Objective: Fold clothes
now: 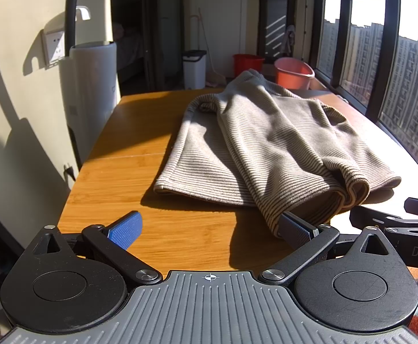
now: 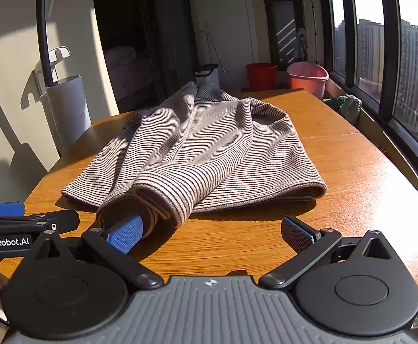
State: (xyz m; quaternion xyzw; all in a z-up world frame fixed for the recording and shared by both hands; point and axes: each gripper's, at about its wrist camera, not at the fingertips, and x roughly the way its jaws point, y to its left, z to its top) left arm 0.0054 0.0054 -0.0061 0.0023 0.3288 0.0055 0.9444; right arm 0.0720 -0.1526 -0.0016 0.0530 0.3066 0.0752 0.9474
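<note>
A beige, dark-striped sweater (image 1: 266, 143) lies partly folded on the wooden table (image 1: 140, 149), a sleeve laid across the body with its cuff at the near edge. It also shows in the right wrist view (image 2: 203, 149). My left gripper (image 1: 209, 226) is open just in front of the sweater; its right finger touches the sleeve cuff. My right gripper (image 2: 212, 232) is open; its left finger (image 2: 126, 233) sits at the cuff opening (image 2: 140, 200), which drapes over it. Neither gripper is closed on the cloth.
A white cylindrical appliance (image 1: 94, 86) stands off the table's left side. Red and pink buckets (image 1: 292, 71) and a white bin (image 1: 194, 68) stand beyond the far end. Windows (image 1: 409, 86) line the right. The other gripper (image 2: 22, 220) is close on the left.
</note>
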